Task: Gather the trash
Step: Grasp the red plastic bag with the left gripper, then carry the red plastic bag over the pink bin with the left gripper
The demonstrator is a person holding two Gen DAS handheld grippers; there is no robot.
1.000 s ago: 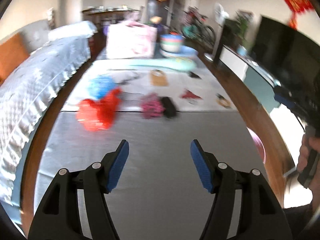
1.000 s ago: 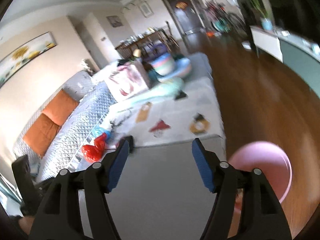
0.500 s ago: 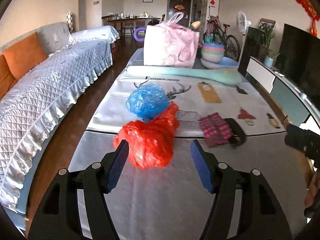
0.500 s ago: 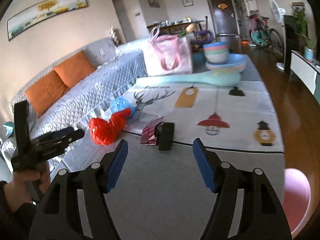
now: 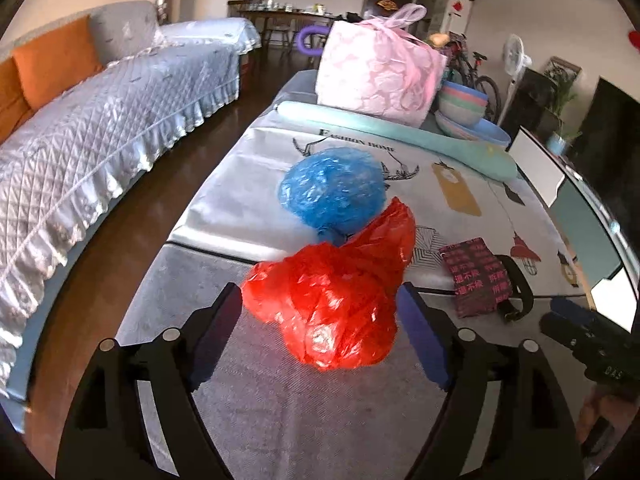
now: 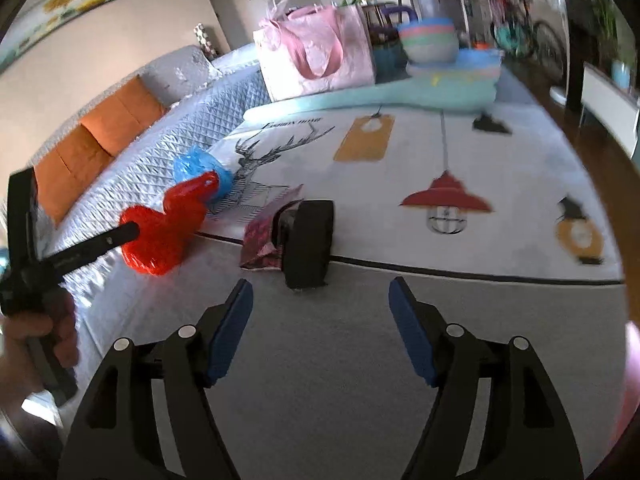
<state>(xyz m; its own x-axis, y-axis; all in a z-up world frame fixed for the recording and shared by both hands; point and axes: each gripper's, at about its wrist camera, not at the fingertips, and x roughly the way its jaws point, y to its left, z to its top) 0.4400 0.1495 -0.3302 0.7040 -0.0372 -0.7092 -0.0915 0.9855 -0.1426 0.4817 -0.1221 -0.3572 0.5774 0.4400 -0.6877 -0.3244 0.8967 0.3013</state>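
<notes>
A crumpled red plastic bag (image 5: 332,304) lies on the grey mat, with a blue plastic bag (image 5: 332,192) just behind it. My left gripper (image 5: 318,296) straddles the red bag; its jaws are opening and the pads stand beside the bag without squeezing it. To the right lie a dark red printed wrapper (image 5: 476,276) and a black object (image 5: 516,292). In the right wrist view my right gripper (image 6: 320,286) hovers just short of the black object (image 6: 310,240) and the wrapper (image 6: 264,236), its jaws opening with nothing between them. The red bag (image 6: 160,236) shows at the left.
A pink tote bag (image 5: 380,72), stacked pastel bowls (image 5: 464,104) and a long teal cushion (image 5: 400,132) stand at the far end of the printed mat (image 6: 460,148). A quilted sofa (image 5: 100,128) runs along the left. A pink bin (image 6: 630,380) shows at the right edge.
Both grippers have come forward and down toward the trash. The red bag now sits between the left jaws, the black object lies close before the right gripper, and both pairs of jaws have widened.
</notes>
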